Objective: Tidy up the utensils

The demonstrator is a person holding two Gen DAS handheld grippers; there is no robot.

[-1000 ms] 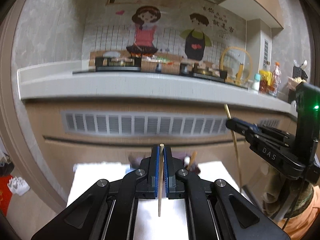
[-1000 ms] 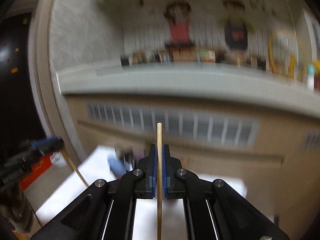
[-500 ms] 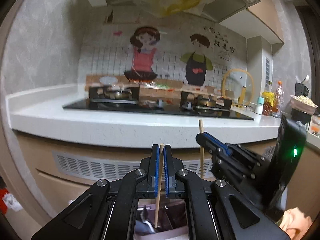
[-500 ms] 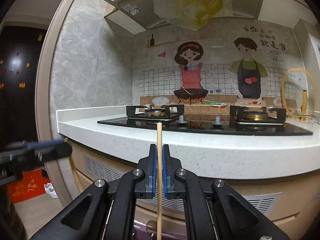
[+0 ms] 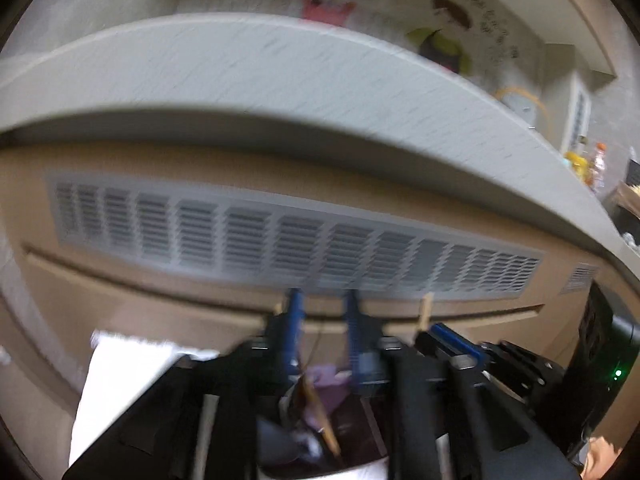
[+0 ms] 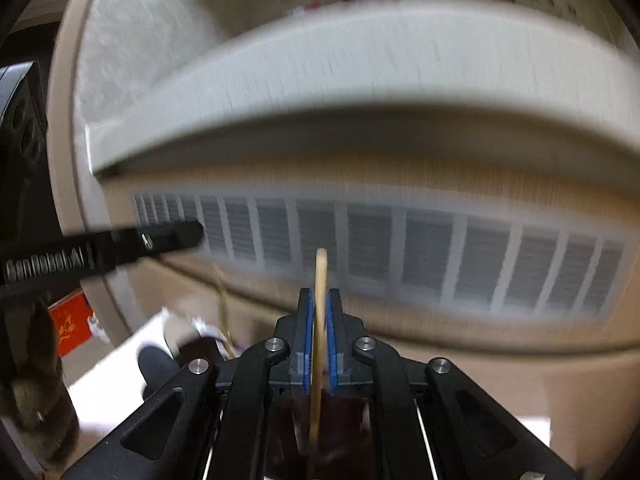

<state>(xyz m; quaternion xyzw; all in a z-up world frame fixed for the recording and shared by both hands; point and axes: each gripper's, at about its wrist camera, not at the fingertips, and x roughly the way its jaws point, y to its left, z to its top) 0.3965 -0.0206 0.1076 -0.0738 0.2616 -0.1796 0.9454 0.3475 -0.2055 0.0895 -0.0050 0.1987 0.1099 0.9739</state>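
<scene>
Two hand-held grippers work over a utensil holder (image 5: 352,412) standing on a white-topped bench (image 5: 120,376) in front of a kitchen counter (image 5: 280,80) with a vented panel (image 5: 280,248) below it. The left gripper (image 5: 322,304) has its jaws spread apart, and a wooden chopstick (image 5: 320,416) lies loose and tilted beneath them, its lower end down in the dark holder. The right gripper (image 6: 318,308) has its jaws pressed on a second chopstick (image 6: 320,276), held upright with its top end standing above the blue pads (image 6: 306,328) and its shaft running down toward the dark mouth of the holder (image 6: 320,408).

The step in hand appears to be dropping the chopsticks into the holder: the left one looks just released, the right one not yet. The next move probably calls for lowering the right chopstick until its tip is inside the rim, then parting the jaws so it falls in beside the first; the left gripper needs to draw clear so the two tools do not collide.

Half a second earlier both grippers were raised, looking across the stove top, and each pinched a chopstick. Now both views have dipped below the counter edge, heavily blurred by motion, and the left jaws have opened and let their chopstick go.
</scene>
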